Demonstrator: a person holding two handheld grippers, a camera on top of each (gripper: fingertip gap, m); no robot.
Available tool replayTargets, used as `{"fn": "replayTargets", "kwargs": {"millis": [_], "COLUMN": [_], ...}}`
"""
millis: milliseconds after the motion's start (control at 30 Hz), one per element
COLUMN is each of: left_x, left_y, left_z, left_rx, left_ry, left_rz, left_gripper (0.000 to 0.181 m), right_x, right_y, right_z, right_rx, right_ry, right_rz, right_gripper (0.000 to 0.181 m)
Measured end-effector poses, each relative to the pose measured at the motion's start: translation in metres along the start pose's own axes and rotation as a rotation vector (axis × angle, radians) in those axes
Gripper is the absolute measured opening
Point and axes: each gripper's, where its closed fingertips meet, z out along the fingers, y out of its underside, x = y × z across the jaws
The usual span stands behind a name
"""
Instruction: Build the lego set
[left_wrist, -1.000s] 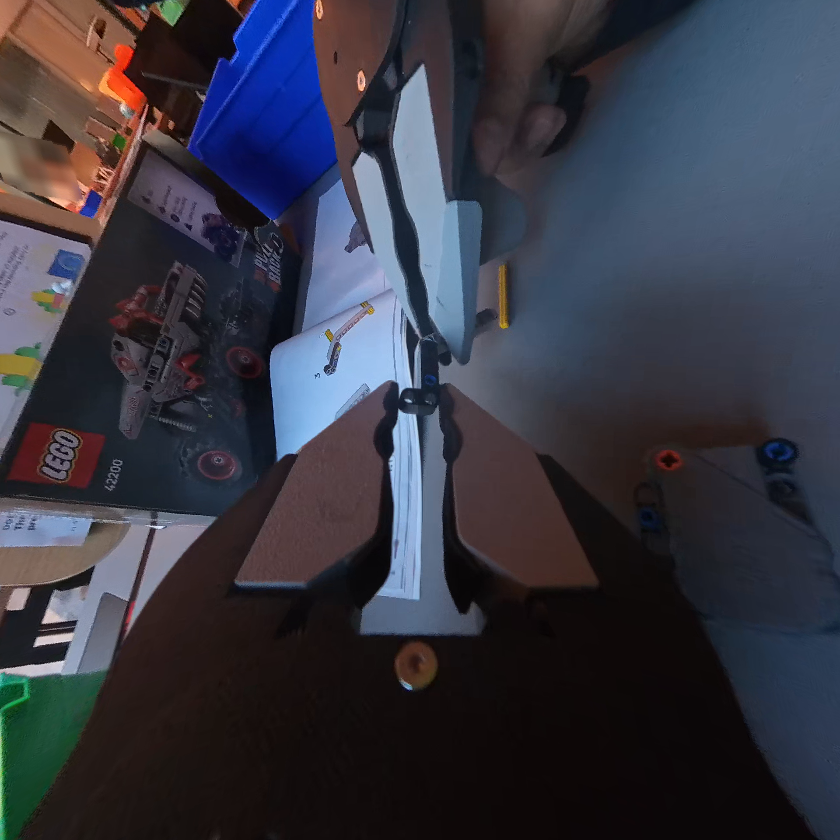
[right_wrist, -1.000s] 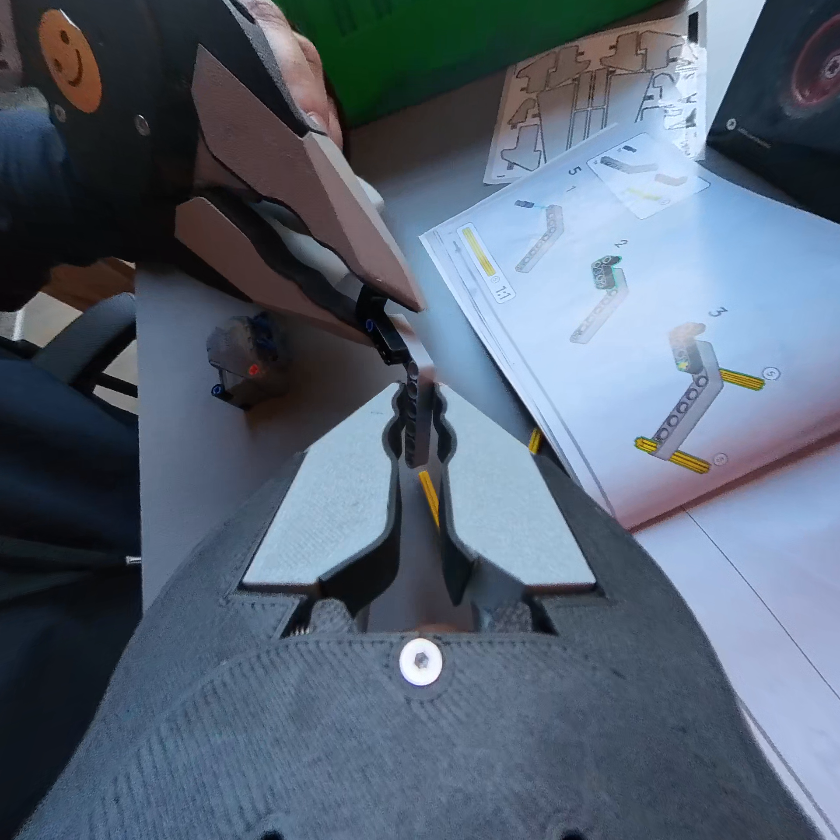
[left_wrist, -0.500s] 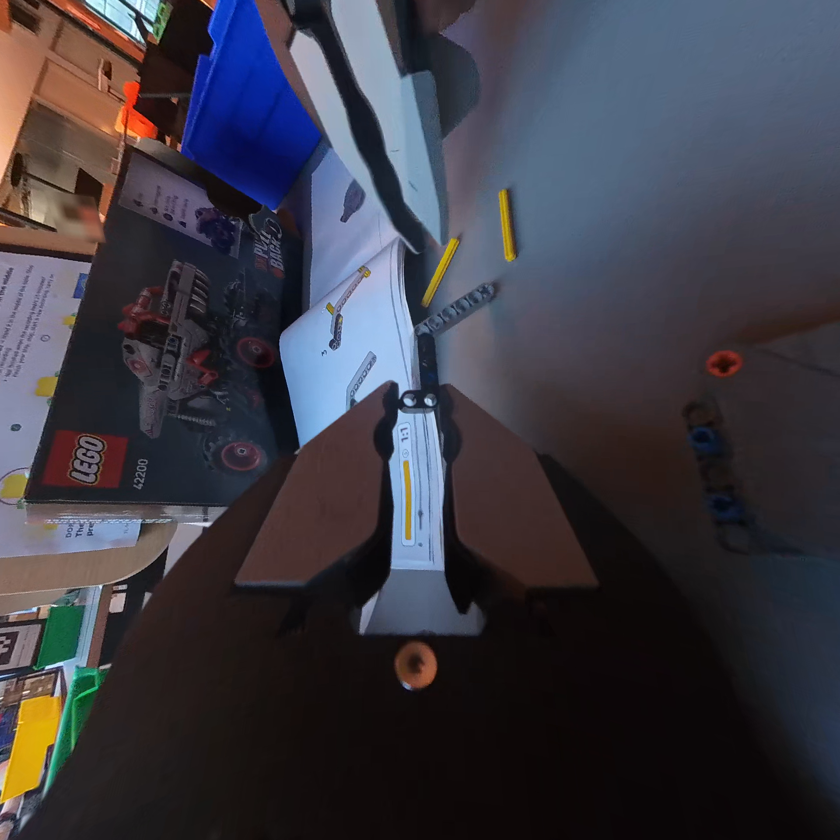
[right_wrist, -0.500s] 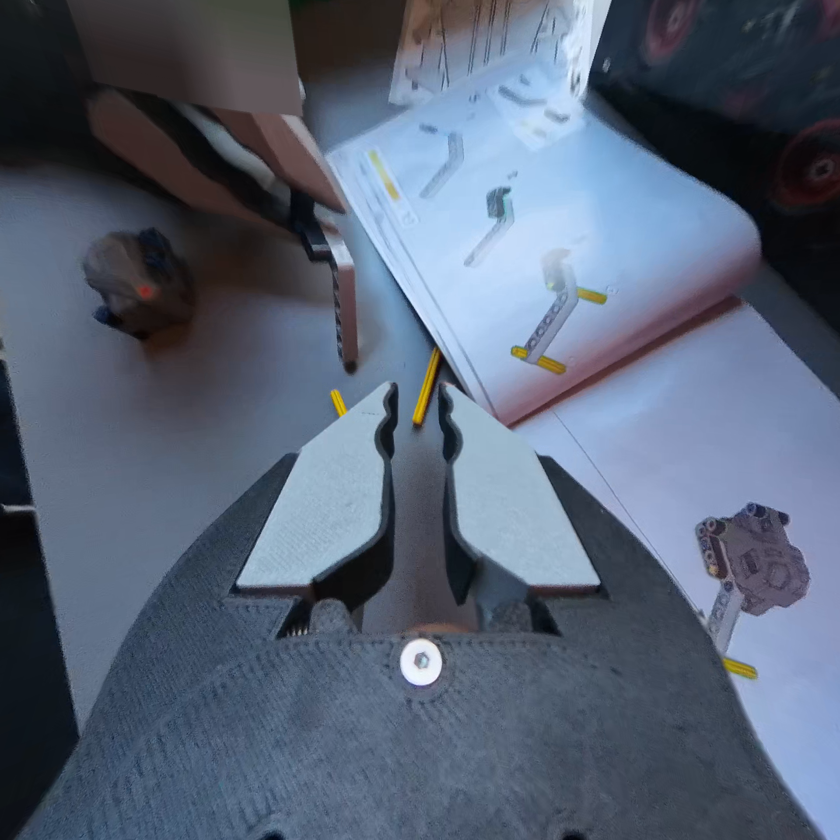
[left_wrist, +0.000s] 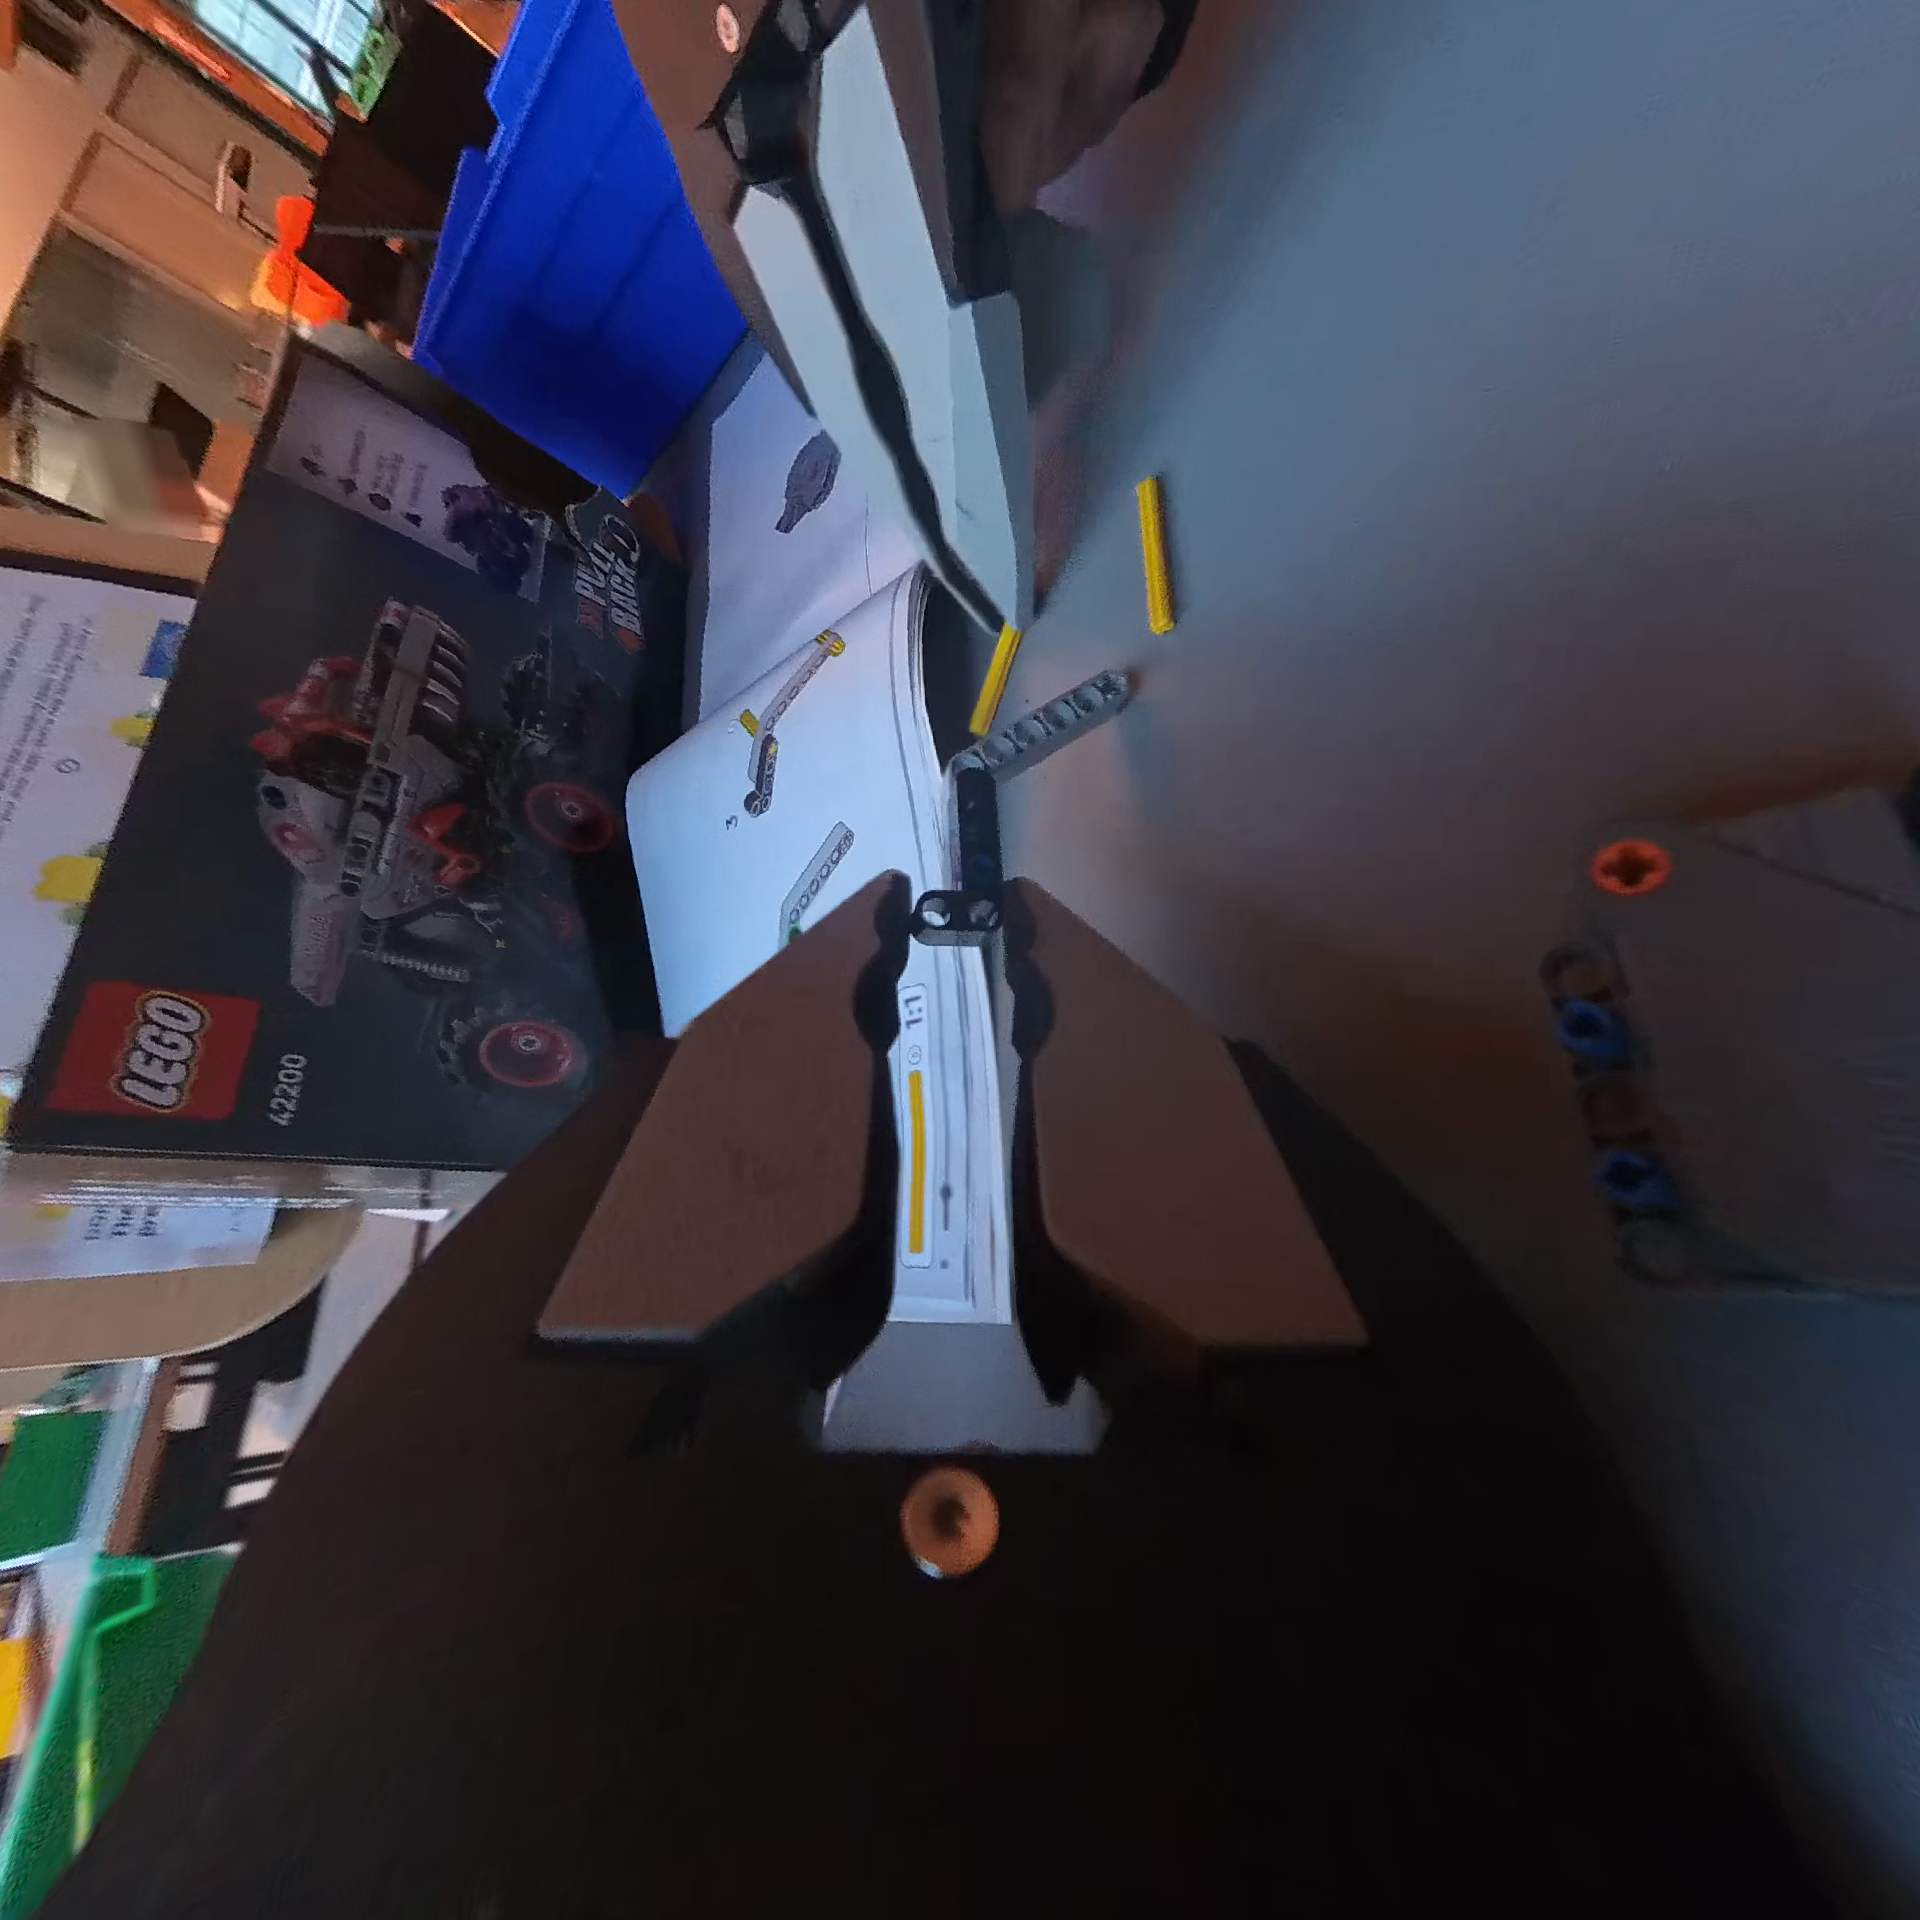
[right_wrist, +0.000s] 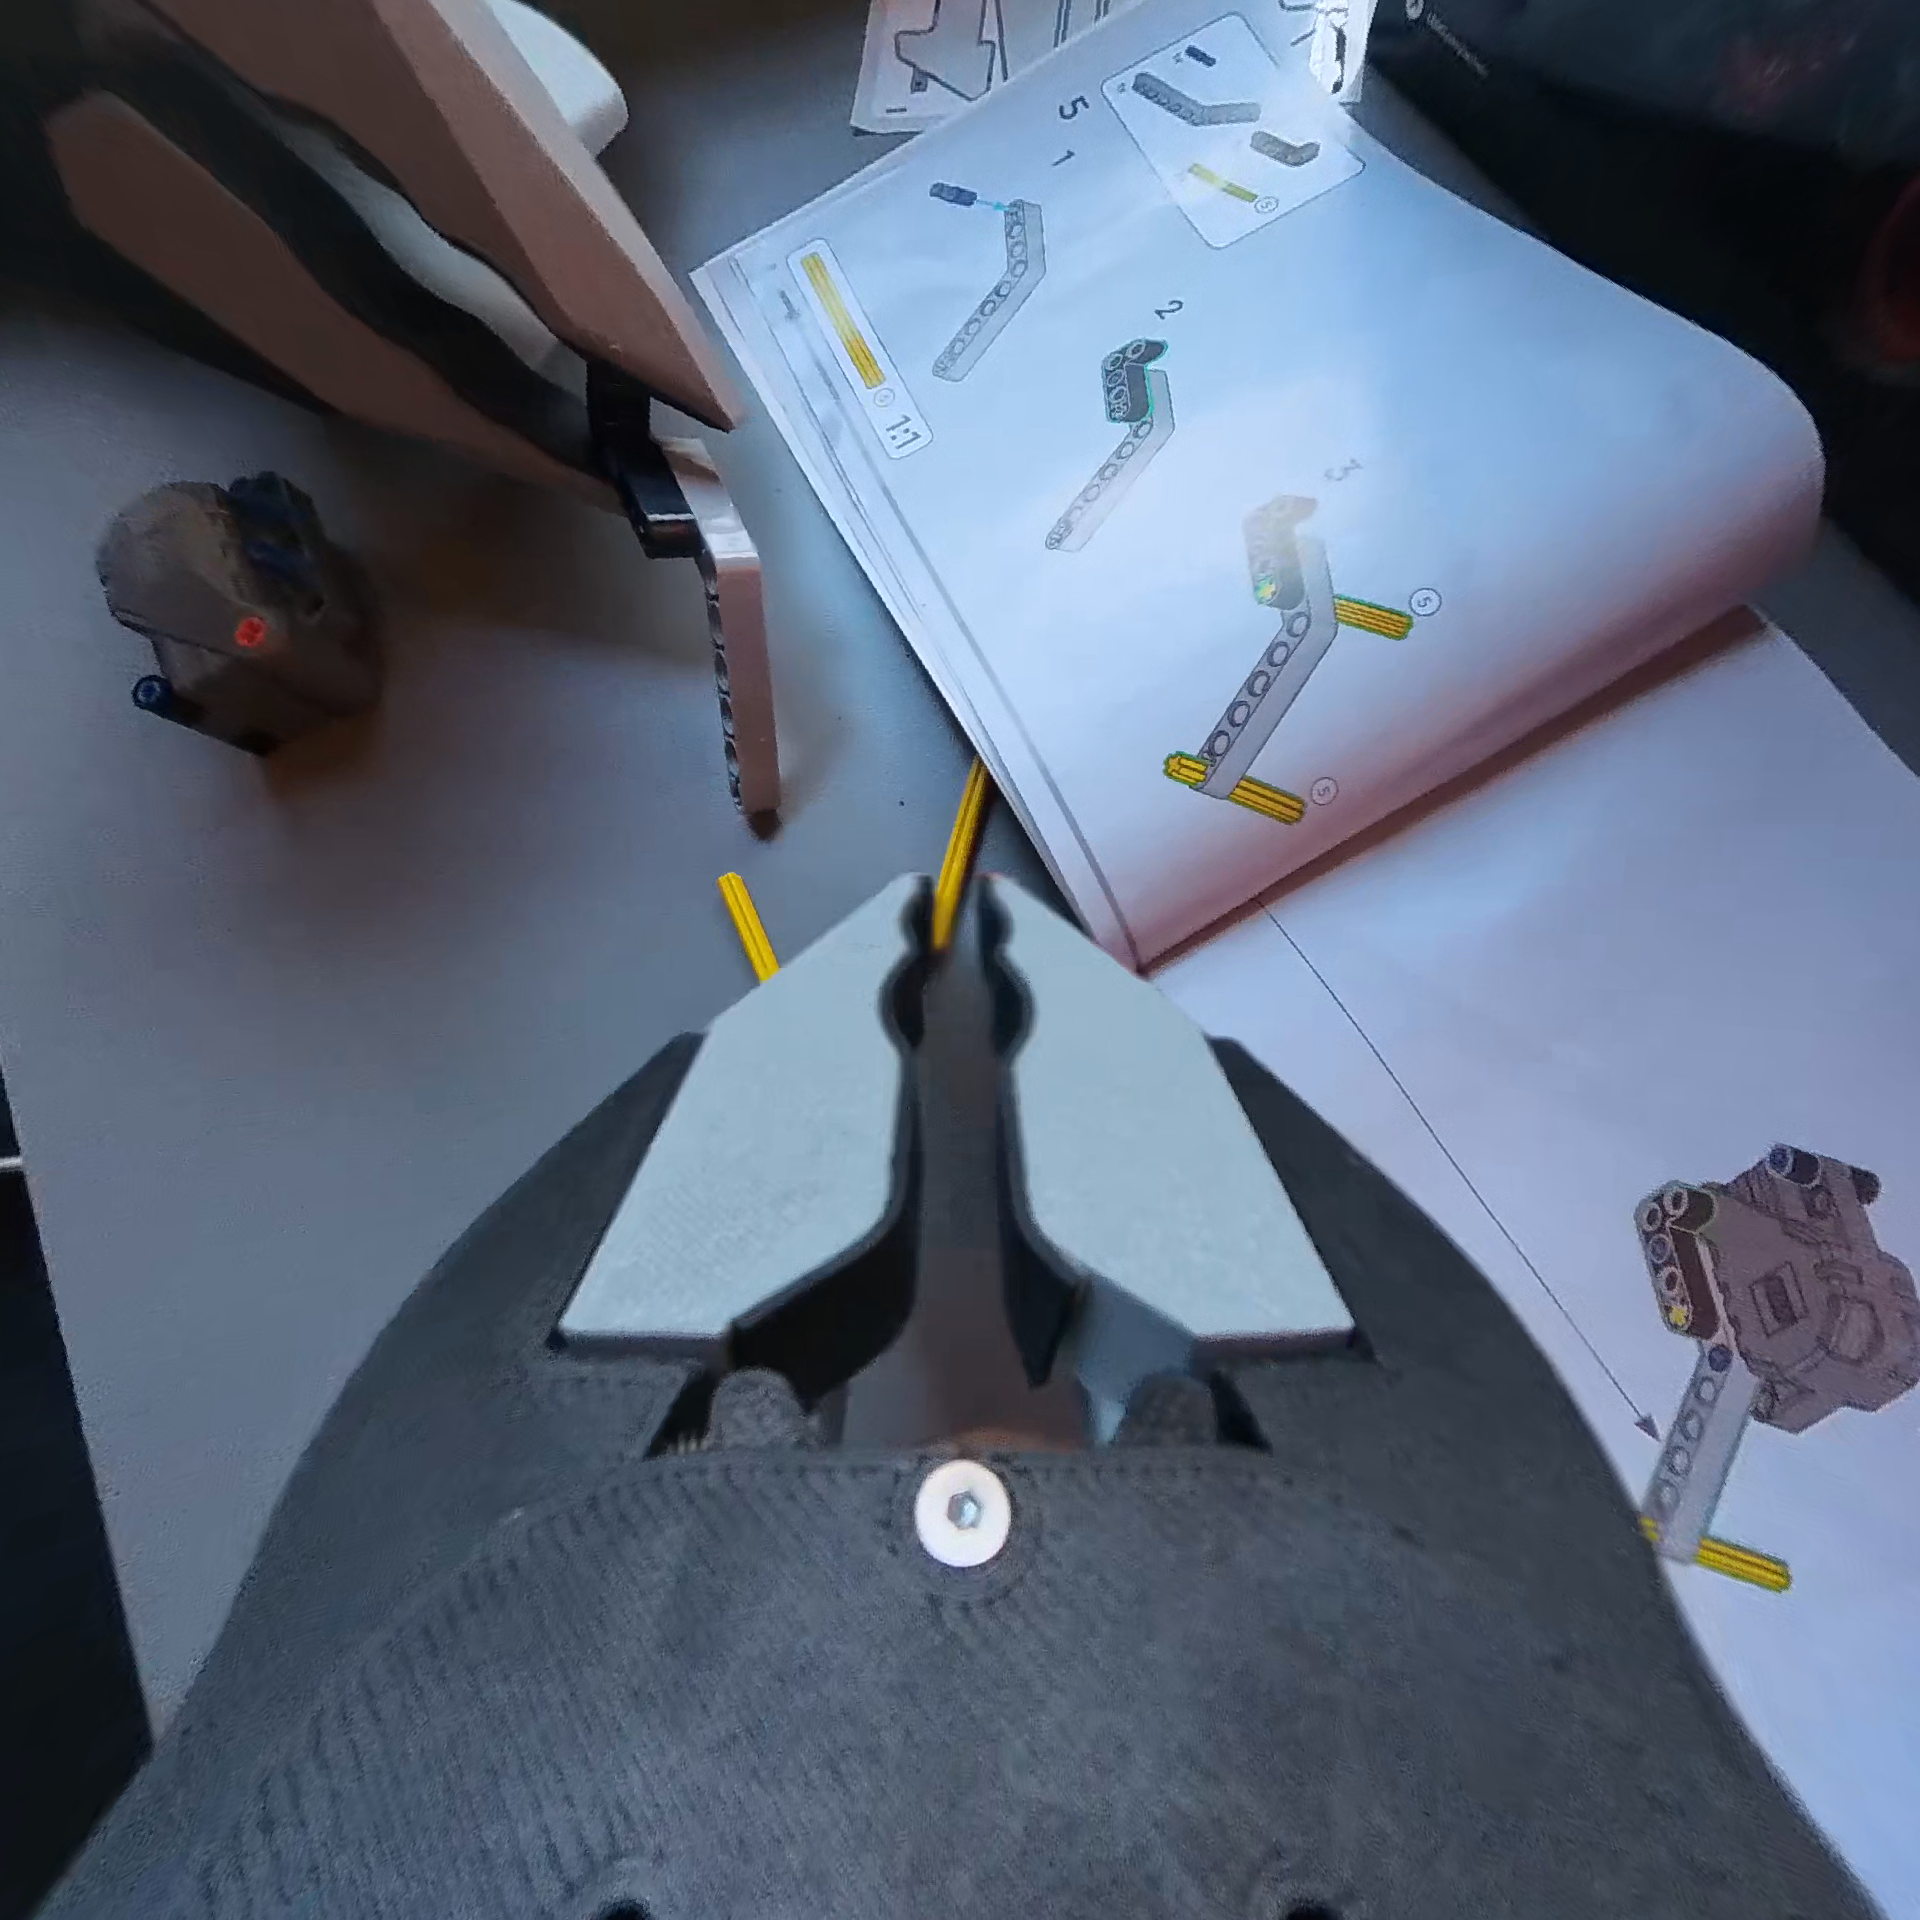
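Observation:
My left gripper (left_wrist: 956, 902) is shut on a black connector (left_wrist: 958, 916) joined to a bent grey beam (left_wrist: 1049, 717). In the right wrist view the left gripper (right_wrist: 665, 436) holds the beam (right_wrist: 727, 675) upright, its lower end on the grey table (right_wrist: 364, 987). My right gripper (right_wrist: 951, 902) is low over the table, its grey fingers closed on a yellow axle (right_wrist: 964, 831) that lies by the open instruction booklet (right_wrist: 1299, 364). A second yellow axle (right_wrist: 748, 925) lies just left of the right fingers. A grey motor block (right_wrist: 239, 634) with red and blue pins sits at the far left.
In the left wrist view, the black set box (left_wrist: 364, 779) lies beyond the booklet (left_wrist: 790, 831), with a blue bin (left_wrist: 582, 260) behind it and a green bin (left_wrist: 62, 1683) at the lower left. The motor block (left_wrist: 1745, 1060) and the second axle (left_wrist: 1153, 556) lie on the table to the right. There is about 8 cm between the tips of the two grippers. The grey motor block (right_wrist: 239, 634) sits 9 cm or so from the ends of my left fingers.
My right gripper let go of the beam, dropped to the table and closed on a yellow axle. My left gripper kept hold of the connector and beam.

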Motion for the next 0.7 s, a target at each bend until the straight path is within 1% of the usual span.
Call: {"fn": "replayTargets", "kwargs": {"millis": [33,233,433,567,633,700], "left_x": [-0.001,-0.006,-0.003,0.002,0.004,0.008], "left_y": [0.000,-0.001,-0.001,-0.009,-0.010,-0.006], "left_z": [0.000,-0.003,-0.003,-0.006,-0.007,-0.006], "left_rx": [0.010,0.046,0.067,0.117,0.128,0.105], "left_ry": [0.006,0.014,0.050,0.096,0.103,0.098], "left_rz": [-0.023,-0.098,-0.126,-0.156,-0.135,-0.039], "left_gripper": [0.015,0.015,0.015,0.014,0.015,0.015], "right_x": [-0.001,-0.009,-0.014,-0.022,-0.024,-0.027], "right_y": [0.000,0.000,-0.008,-0.017,-0.020,-0.022], "right_z": [0.001,0.001,-0.005,-0.012,-0.015,-0.016], "right_rx": [0.002,0.002,0.055,0.110,0.132,0.144], "right_ry": [-0.010,-0.067,-0.109,-0.167,-0.188,-0.193], "right_rz": [0.001,0.014,0.018,0.004,-0.001,-0.030], "right_gripper": [0.000,0.000,0.000,0.000,0.000,0.000]}}
